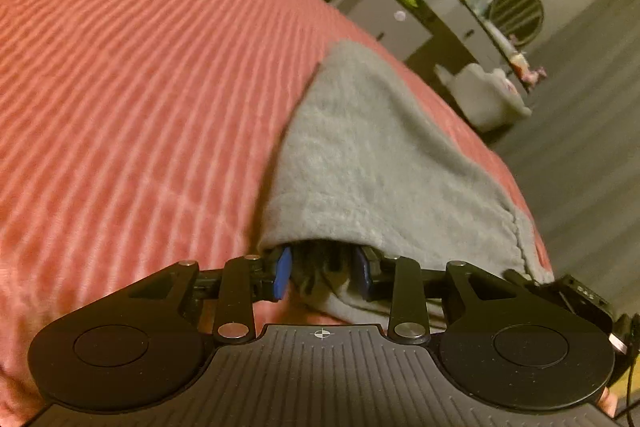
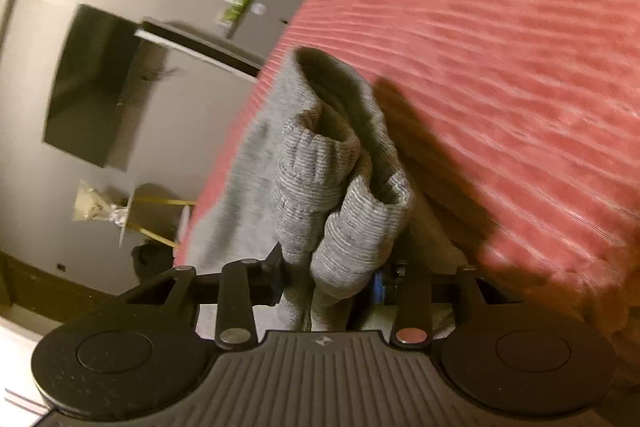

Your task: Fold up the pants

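Grey fleece pants lie along the right edge of the red ribbed bedspread. One end of them is draped over my left gripper and hides its fingertips. The blue pads stand a little apart with bunched cloth between them, and the gripper seems shut on that cloth. In the right wrist view the two ribbed leg cuffs rise doubled up out of my right gripper, which is shut on them. More of the pants lies flat beyond, near the edge of the bedspread.
The bed drops off to a dark floor. A grey soft heap sits beside a dark shelf unit with small items. A dark panel hangs on the wall. A small round table with a bag stands near the bed.
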A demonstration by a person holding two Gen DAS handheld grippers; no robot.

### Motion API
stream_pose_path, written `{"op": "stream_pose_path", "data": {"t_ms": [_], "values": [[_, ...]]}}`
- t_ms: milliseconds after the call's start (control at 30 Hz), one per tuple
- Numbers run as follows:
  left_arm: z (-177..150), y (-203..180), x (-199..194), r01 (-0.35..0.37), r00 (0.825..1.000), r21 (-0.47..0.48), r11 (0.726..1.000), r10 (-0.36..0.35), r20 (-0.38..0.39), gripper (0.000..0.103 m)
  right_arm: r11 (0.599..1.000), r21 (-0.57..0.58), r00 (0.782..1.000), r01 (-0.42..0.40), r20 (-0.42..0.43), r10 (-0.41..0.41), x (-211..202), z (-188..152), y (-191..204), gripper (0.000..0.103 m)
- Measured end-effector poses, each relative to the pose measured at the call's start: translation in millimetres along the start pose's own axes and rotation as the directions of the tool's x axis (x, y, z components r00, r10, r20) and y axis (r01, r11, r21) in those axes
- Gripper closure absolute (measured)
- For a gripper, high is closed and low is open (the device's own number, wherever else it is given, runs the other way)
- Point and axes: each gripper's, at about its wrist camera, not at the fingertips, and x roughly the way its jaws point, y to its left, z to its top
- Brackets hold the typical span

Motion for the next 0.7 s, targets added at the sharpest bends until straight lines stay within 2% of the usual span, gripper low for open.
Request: {"op": "stream_pose_path", "data": {"t_ms": [67,133,167,200,267,333,400,467,533,600,667,700], "values": [[-0.8,0.8,-10.6,-0.022,1.0,-0.007,1.0,0.022,0.005,0.067,1.0,-0.014,0.999,0.026,0.041,-0.025,-10.3,1.5,3.0,0.059],[-2.8,-1.8,-25.3,-0.048,0.998,0.001,0.999,0.048,0.032,0.061,0.996,-0.069,0.997,0.058,0.05,-0.055,-16.5,2.9,10.8,0.057],[-4.4,-3.9,-35.9,-0.063,0.996,0.019,0.998,0.061,0.065,0.051,0.993,-0.093,0.996,0.074,0.059,-0.069,-19.4,3.4,14.2,0.053],[-6.1,-6.9,-47.9,-0.081,0.991,0.041,0.996,0.076,0.112,0.038,0.985,-0.125,0.991,0.116,0.084,-0.106,-25.4,3.8,19.3,0.043],[-3.2,-19.3,-59.2,-0.137,0.976,0.111,0.984,0.115,0.186,0.026,0.963,-0.184,0.972,0.199,0.161,-0.17,-35.9,4.9,29.8,0.036],[4.7,-31.8,-54.9,-0.154,0.975,0.23,0.961,0.11,0.191,0.018,0.947,-0.252,0.966,0.199,0.215,-0.146,-41.2,7.6,39.0,0.033],[15.9,-44.7,-37.7,-0.135,0.987,0.314,0.94,0.1,0.125,0.012,0.942,-0.303,0.982,0.143,0.159,-0.098,-27.9,12.5,46.8,0.014],[28.6,-49.3,-13.5,-0.097,0.995,0.338,0.936,0.084,0.053,0.011,0.938,-0.324,0.99,0.122,0.1,-0.095,-8.0,19.7,47.8,0.013],[43.0,-45.0,11.8,-0.061,0.996,0.292,0.954,0.075,-0.04,0.011,0.926,-0.341,0.987,0.161,0.051,-0.152,15.0,27.2,44.0,0.009],[58.7,-29.9,37.6,0.028,0.987,0.207,0.978,0.006,-0.16,0.011,0.894,-0.405,0.979,0.192,0.009,-0.206,33.0,31.8,40.4,0.004],[69.9,-15.6,62.0,0.076,0.968,0.15,0.986,-0.037,-0.25,0.012,0.911,-0.391,0.968,0.133,-0.146,-0.204,53.6,41.6,28.7,0.004],[74.1,-10.1,72.9,0.089,0.957,0.134,0.987,-0.047,-0.288,0.013,0.921,-0.375,0.968,0.105,-0.175,-0.182,56.9,47.2,23.9,0.004]]}}
